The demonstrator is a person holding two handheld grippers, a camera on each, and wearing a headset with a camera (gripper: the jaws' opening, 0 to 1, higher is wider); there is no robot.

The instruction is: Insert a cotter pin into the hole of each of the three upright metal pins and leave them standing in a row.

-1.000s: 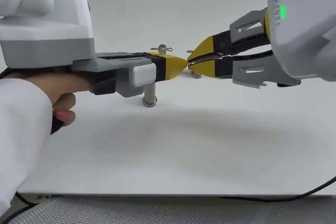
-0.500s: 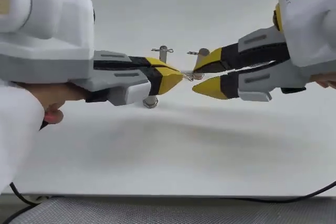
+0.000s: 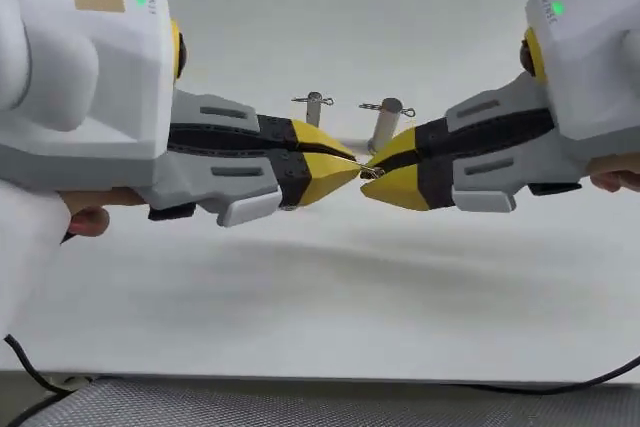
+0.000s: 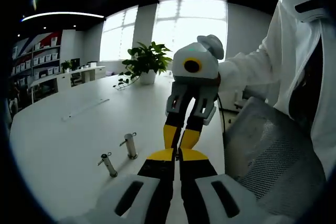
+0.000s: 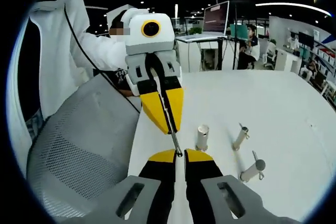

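Above the surface (image 3: 300, 287), tip to tip, one cotter pin (image 5: 171, 129) is gripped by the closed left tool (image 3: 353, 169) and closed right tool (image 3: 369, 181). Behind, two fitted metal pins (image 3: 314, 109) are seen upright, one bare pin (image 5: 202, 137) nearby.

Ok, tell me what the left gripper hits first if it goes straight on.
The right gripper: it faces the left gripper tip to tip, with the thin cotter pin bridging the small gap between them.
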